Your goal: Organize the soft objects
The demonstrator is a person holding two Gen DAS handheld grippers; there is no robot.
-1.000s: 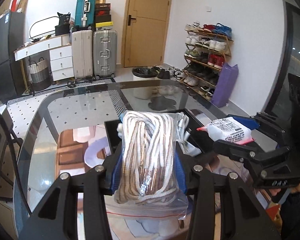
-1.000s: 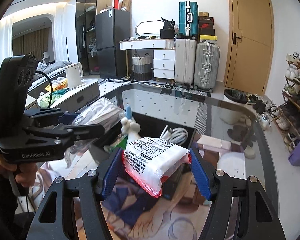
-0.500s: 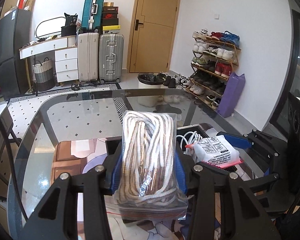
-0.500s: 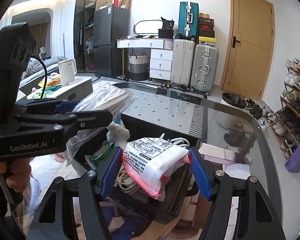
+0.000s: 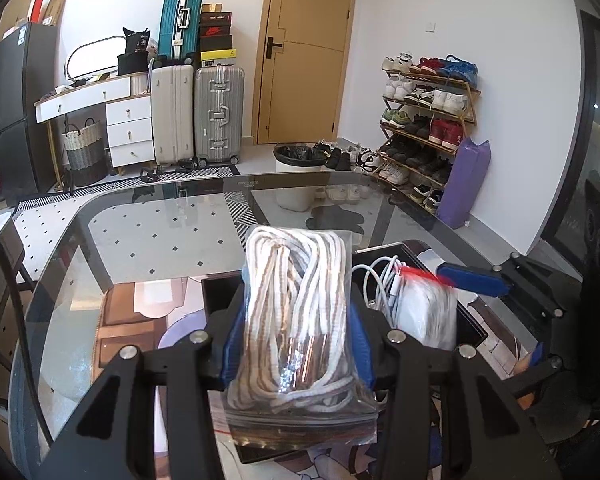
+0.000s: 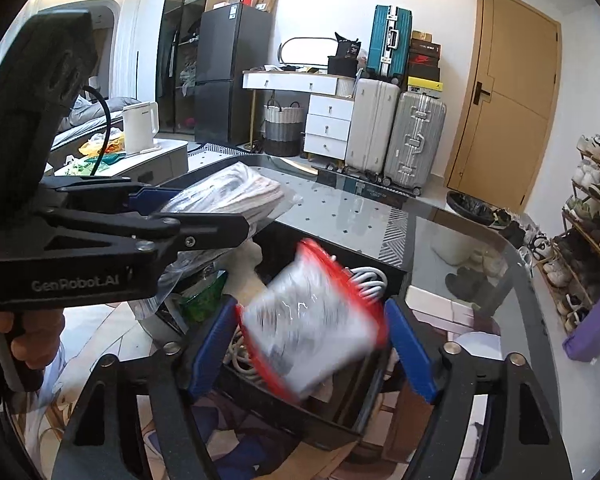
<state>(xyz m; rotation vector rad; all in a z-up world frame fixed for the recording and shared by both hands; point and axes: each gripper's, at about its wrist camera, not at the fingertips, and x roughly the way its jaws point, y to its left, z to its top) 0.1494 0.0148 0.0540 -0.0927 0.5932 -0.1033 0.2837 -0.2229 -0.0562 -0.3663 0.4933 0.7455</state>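
Definitely someone's home, an entryway-slash-living room: shoe rack [image 5: 428,120] packed with sneakers, suitcases [image 5: 198,116] parked by the wooden door [image 5: 304,52], fridge [image 6: 232,76], white dresser [image 6: 328,120], kettle [image 6: 140,126], glass surface [image 5: 148,240].

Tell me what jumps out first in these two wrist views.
In the left wrist view, the left gripper is clamped on a zip bag of striped cord. In the right wrist view, a red-edged white packet, blurred, drops between the right gripper's just-opened jaws toward the black box holding white cables.

Two zip bags [image 5: 300,320] [image 6: 312,320], one black box [image 6: 284,412], three suitcases [image 5: 219,114], two claws [image 5: 296,344] [image 6: 312,344]
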